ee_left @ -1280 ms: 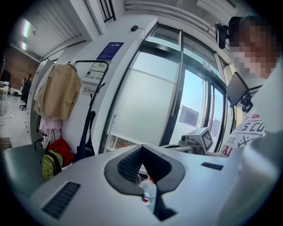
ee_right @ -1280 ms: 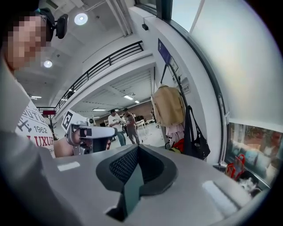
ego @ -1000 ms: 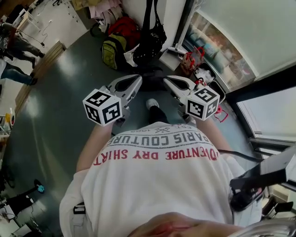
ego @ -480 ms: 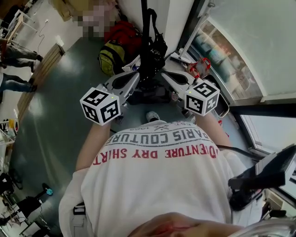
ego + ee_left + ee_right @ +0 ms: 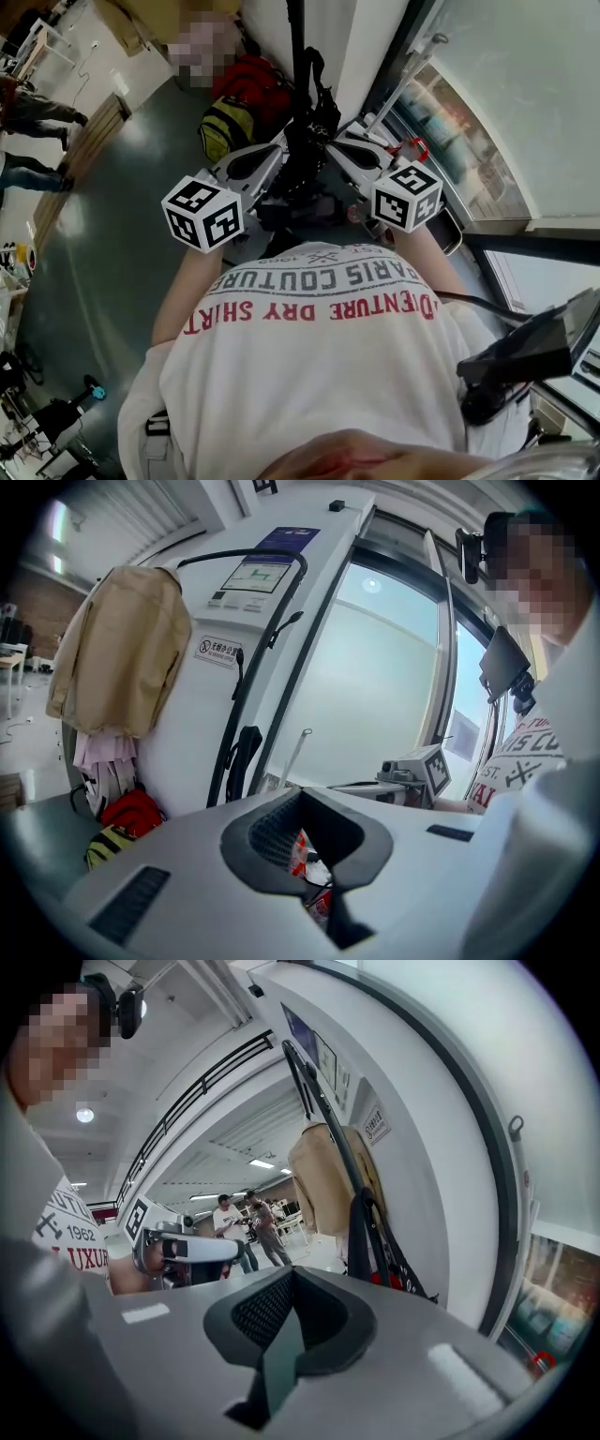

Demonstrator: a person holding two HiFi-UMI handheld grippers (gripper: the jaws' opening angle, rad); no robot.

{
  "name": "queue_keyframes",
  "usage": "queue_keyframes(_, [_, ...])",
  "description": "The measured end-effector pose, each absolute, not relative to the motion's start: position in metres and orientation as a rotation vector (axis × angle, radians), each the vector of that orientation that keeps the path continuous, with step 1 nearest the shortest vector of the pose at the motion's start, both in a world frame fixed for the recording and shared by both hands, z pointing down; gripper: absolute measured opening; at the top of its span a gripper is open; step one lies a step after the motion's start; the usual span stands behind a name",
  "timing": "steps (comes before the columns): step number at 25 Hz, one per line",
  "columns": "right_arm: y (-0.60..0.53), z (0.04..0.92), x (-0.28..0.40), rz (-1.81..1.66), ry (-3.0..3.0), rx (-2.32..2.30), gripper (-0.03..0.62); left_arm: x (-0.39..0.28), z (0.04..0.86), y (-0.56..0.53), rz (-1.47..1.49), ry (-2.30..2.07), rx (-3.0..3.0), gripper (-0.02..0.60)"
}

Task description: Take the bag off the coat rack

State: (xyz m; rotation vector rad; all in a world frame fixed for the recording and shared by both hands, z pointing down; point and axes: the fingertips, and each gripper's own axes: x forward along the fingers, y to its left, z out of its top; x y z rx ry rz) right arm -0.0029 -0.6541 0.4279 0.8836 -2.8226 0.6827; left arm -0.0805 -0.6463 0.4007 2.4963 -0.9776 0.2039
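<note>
**Bag hung between the two tools, straps running straight up**

At centre left of the head view, my left tool (image 5: pixel 277 157) was raised with its tip aimed at the rack. Its own view showed the jaws drawn together with nothing between them. From there the black bag (image 5: pixel 246 754) lay left of the tip and above it, under the curved bar of the coat rack (image 5: pixel 274 559). A beige coat (image 5: pixel 127 649) hung further left.

At upper centre of the head view, the bag (image 5: pixel 314 127) hung on the rack in the gap between both tool tips, close to each. Its long axis was vertical, and the straps (image 5: pixel 298 42) climbed out of the top of the frame to a hook I could not see.

At centre right, my right tool (image 5: pixel 339 150) was also closed and empty. In its view the bag's straps (image 5: pixel 361 1227) stood just right of the tip.

I judged neither tool clearly nearer. The lift would have to go upward along those straps, and either tool would first need to open.
</note>
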Motion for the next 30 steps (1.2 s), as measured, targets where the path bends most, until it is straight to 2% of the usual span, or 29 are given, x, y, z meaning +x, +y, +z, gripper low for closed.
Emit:
queue_keyframes(14, [-0.745, 0.413, -0.028, 0.682, -2.816, 1.113, 0.005, -0.12, 0.389, -0.697, 0.221, -0.928, 2.493, 0.002])
queue_keyframes(21, [-0.813, 0.435, -0.046, 0.734, -2.769, 1.252, 0.083, -0.151, 0.407, -0.731, 0.207, -0.931, 2.453, 0.002])
queue_keyframes(30, [-0.862, 0.452, -0.081, 0.825, -2.755, 1.236, 0.103, -0.172, 0.429, -0.75, 0.18, -0.922, 2.394, 0.002])
